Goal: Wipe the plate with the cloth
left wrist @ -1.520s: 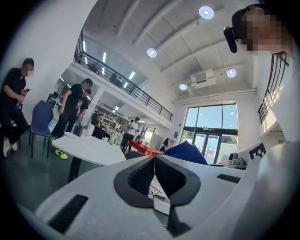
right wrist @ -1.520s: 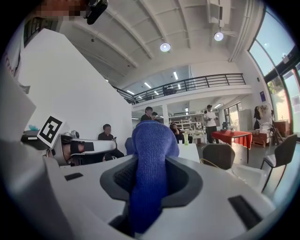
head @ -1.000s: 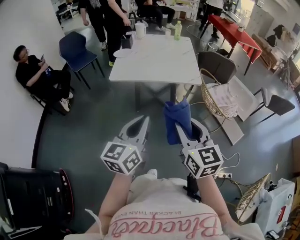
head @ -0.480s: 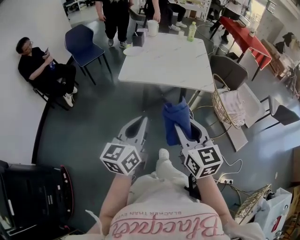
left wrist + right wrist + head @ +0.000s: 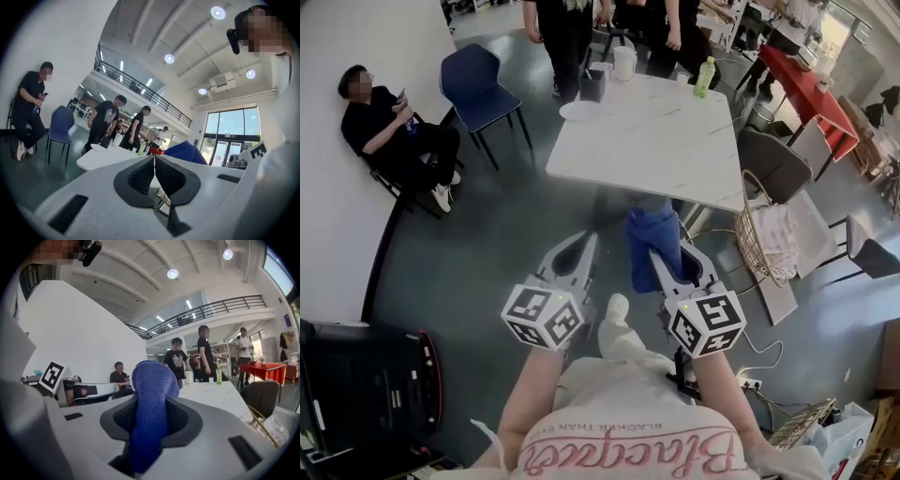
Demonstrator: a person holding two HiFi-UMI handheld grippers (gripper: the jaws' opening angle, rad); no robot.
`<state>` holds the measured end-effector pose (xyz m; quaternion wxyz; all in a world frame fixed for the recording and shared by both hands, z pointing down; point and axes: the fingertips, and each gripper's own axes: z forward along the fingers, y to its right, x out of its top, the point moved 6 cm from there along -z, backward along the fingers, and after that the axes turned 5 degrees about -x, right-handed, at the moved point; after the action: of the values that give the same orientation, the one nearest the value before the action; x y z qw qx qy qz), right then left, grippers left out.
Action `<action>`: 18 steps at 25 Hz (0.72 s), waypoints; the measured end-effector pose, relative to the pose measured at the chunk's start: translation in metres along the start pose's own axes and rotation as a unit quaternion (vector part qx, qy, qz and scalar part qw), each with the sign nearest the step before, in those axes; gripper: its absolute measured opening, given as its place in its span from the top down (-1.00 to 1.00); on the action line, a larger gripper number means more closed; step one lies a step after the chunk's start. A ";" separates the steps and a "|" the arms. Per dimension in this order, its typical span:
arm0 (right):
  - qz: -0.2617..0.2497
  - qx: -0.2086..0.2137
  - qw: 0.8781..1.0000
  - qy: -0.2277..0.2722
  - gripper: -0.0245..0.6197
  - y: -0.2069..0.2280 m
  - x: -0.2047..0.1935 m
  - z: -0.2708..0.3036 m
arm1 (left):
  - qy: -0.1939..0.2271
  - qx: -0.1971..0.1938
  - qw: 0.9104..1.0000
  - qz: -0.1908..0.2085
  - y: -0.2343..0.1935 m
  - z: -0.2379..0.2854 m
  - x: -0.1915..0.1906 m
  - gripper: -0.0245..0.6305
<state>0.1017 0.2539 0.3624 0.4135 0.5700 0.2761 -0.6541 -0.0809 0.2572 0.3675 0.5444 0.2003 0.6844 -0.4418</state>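
A white plate [image 5: 578, 111] lies near the far left corner of the white marble table [image 5: 661, 150], well ahead of both grippers. My right gripper [image 5: 664, 251] is shut on a folded blue cloth [image 5: 654, 234] that stands up out of its jaws. In the right gripper view the cloth [image 5: 150, 399] fills the gap between the pads. My left gripper [image 5: 587, 242] is beside it to the left, shut with nothing in it; its dark pads [image 5: 140, 176] meet in the left gripper view. Both grippers hang over the grey floor, short of the table's near edge.
On the table's far side stand a white jug [image 5: 624, 63], a green bottle [image 5: 704, 77] and a dark box [image 5: 592, 84], with people [image 5: 567, 28] standing behind. A blue chair [image 5: 473, 89] and a seated person [image 5: 394, 141] are left. A dark chair [image 5: 778, 159] and wicker basket [image 5: 764, 239] are right.
Both grippers have moved forward together toward the table, which now sits closer and more to the right in the head view. The right still holds the cloth and the left stays shut.
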 end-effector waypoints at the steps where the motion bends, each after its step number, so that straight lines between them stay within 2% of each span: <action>1: 0.001 0.004 1.000 -0.001 0.57 0.002 0.001 0.009 | -0.002 0.002 1.000 0.003 -0.005 0.005 0.001 0.91; 11: -0.005 0.052 0.999 -0.014 0.57 0.033 0.020 0.103 | -0.001 0.045 0.999 0.009 -0.063 0.067 0.020 0.91; 18: -0.002 0.071 0.997 -0.020 0.57 0.064 0.037 0.169 | 0.002 0.066 0.998 0.009 -0.104 0.114 0.038 0.91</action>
<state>0.0686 0.0722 0.3671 0.3765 0.5844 0.2218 -0.6837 -0.1067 0.1007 0.3706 0.5323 0.2428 0.6529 -0.4812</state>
